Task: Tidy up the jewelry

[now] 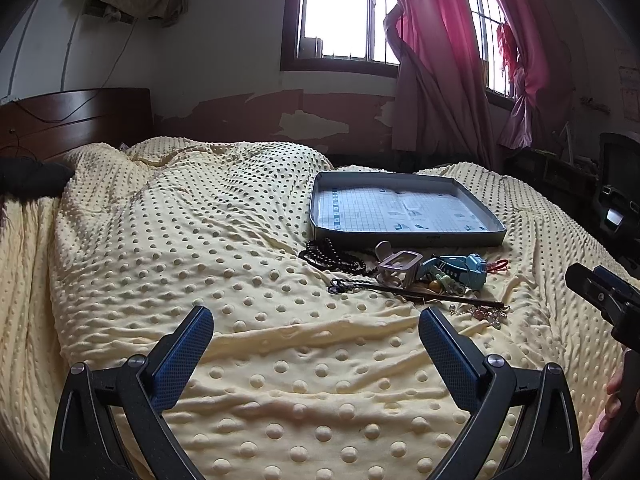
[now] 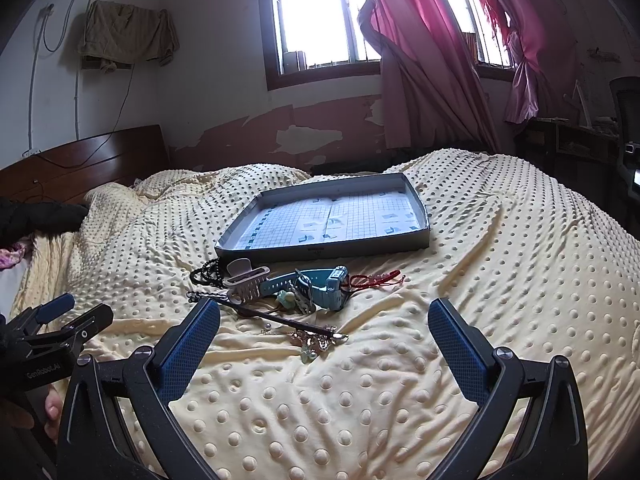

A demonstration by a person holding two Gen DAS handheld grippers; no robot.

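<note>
Both tools spread, empty: left tool (image 1: pixel 316 324), right tool (image 2: pixel 324 316); shallow grey tray (image 2: pixel 320 249) on dimpled blanket (image 2: pixel 500 264).

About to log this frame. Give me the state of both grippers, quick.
Left gripper: open, holding nothing, above the yellow dotted blanket.
Right gripper: open, holding nothing, short of the pile of jewelry.

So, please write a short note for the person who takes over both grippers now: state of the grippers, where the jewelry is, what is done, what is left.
Left gripper: open, empty, above the blanket.
Right gripper: open, empty, facing the pile.
Tray: on the bed, nothing in it.
In front of the tray, in one pile: black bead necklace, blue watch, red cord bracelet, dark hair stick, small charms.
Done: nothing.
Left: move every piece into the tray.
</note>
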